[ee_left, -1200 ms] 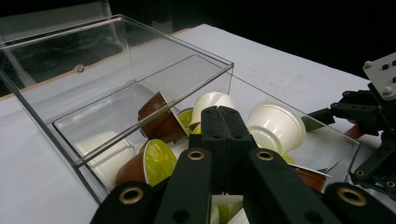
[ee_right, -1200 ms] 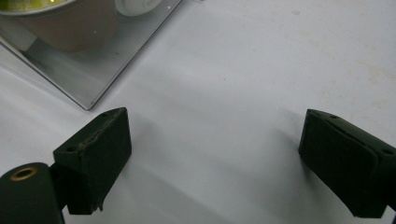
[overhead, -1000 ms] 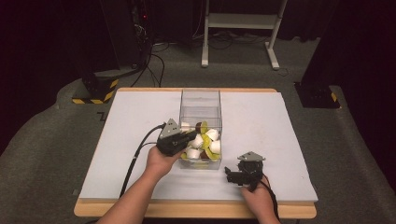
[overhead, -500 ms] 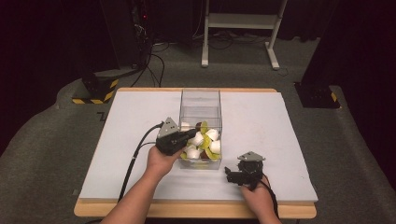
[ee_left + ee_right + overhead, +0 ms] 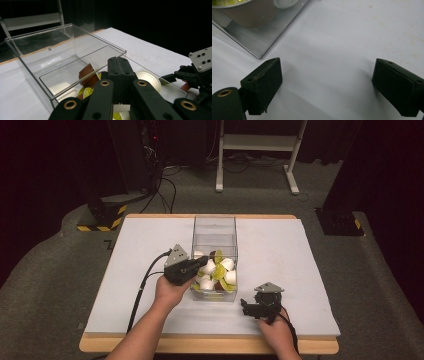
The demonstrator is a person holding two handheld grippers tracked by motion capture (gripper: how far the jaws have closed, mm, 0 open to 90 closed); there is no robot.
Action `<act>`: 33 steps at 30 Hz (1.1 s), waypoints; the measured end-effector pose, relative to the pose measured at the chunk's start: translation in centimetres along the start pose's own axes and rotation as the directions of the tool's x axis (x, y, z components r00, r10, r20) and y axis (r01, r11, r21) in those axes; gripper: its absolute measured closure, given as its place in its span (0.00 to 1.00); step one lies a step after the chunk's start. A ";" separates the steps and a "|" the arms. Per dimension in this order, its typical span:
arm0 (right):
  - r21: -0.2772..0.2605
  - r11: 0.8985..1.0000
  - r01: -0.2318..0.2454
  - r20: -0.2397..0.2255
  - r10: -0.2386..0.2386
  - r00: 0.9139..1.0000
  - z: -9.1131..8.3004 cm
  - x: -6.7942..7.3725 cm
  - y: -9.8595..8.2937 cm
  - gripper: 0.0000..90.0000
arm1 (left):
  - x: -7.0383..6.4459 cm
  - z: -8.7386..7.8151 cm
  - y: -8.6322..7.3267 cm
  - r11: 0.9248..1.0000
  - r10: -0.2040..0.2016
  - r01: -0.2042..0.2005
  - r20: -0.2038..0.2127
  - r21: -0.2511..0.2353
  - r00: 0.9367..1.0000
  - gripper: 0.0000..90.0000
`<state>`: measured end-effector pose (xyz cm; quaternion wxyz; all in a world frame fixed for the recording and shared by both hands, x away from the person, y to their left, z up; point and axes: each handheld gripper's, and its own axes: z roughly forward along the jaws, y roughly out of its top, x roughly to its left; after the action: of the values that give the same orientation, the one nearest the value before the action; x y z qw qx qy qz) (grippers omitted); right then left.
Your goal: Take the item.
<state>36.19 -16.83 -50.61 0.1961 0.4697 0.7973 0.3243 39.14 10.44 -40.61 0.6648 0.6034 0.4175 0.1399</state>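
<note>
At the near edge of the table, toward its right corner, the right hand (image 5: 276,332) holds the right gripper (image 5: 248,306) low over the white foam-board tabletop (image 5: 125,290). The right gripper view shows its two black, matte, block-shaped jaws set wide apart with nothing between them; the board beneath carries faint brown stains. That view also shows the near corner of the clear rectangular plastic bin (image 5: 262,35) and, through its wall, the tan side of a capsule.

Just left of the bin's near end, the left hand (image 5: 171,291) holds the left gripper (image 5: 205,262), which reaches over the bin's left wall above the contents. The left gripper view shows its jaws pressed together, flat faces meeting, with nothing visibly held.

The bin (image 5: 215,227) stands at the middle of the table, long side running near to far. Its near half holds a loose pile of small capsules (image 5: 220,270): white, yellow-green and brown in the high view. The left gripper view adds a brown tapered capsule (image 5: 87,75) leaning against the wall and a white round-lidded one (image 5: 147,77). The far half is bare.

A wooden edge (image 5: 210,345) borders the board. Beyond the far edge lie grey carpet (image 5: 60,250), black cables (image 5: 165,185), a white metal frame (image 5: 260,150) and a yellow-black striped base (image 5: 102,217), in a dark room.
</note>
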 end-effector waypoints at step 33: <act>-0.001 1.000 0.000 0.001 0.000 1.000 0.0 0.0 0.0 0.10 | -0.5 -0.8 1.7 0.999 0.020 -0.020 0.020 -0.034 1.000 1.00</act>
<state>36.17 -16.82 -50.61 0.1967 0.4699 0.7971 0.3243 38.81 11.01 -38.74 0.6776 0.5977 0.4023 0.1475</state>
